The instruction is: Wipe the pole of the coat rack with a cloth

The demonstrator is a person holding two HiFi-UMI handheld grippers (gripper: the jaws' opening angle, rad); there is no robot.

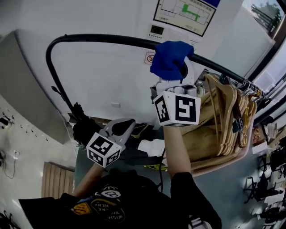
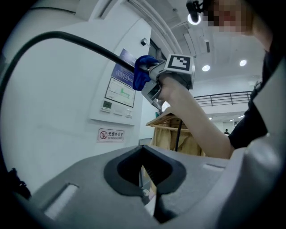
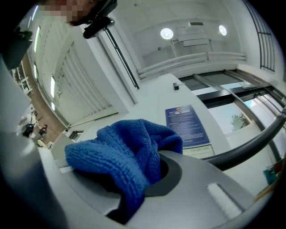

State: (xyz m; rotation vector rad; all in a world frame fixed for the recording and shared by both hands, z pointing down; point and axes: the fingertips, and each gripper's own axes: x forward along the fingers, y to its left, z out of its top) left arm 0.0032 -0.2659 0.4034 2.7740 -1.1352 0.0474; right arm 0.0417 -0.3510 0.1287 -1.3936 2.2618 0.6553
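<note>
— What is seen of the left tool (image 2: 145, 174)?
— It is held low, nearest of all. Its jaws are pressed together, and nothing is held between them.
— And the right tool (image 1: 178, 87)?
— It is held up higher, at the end of a bare arm. The blue cloth (image 3: 120, 154) is pinched in its jaws, all bunched up.
— Where is the cloth put?
— It is laid over the black pole (image 1: 98, 39) of the coat rack, on the high part past the bend. The pole is covered by it there.
— What is seen past that?
— Wooden hangers (image 1: 225, 112) are hung on the pole, to the right of the cloth. Farther back a white wall is seen. A small red-and-white sign (image 2: 111, 134) and a framed chart (image 1: 184, 13) are stuck on it.
</note>
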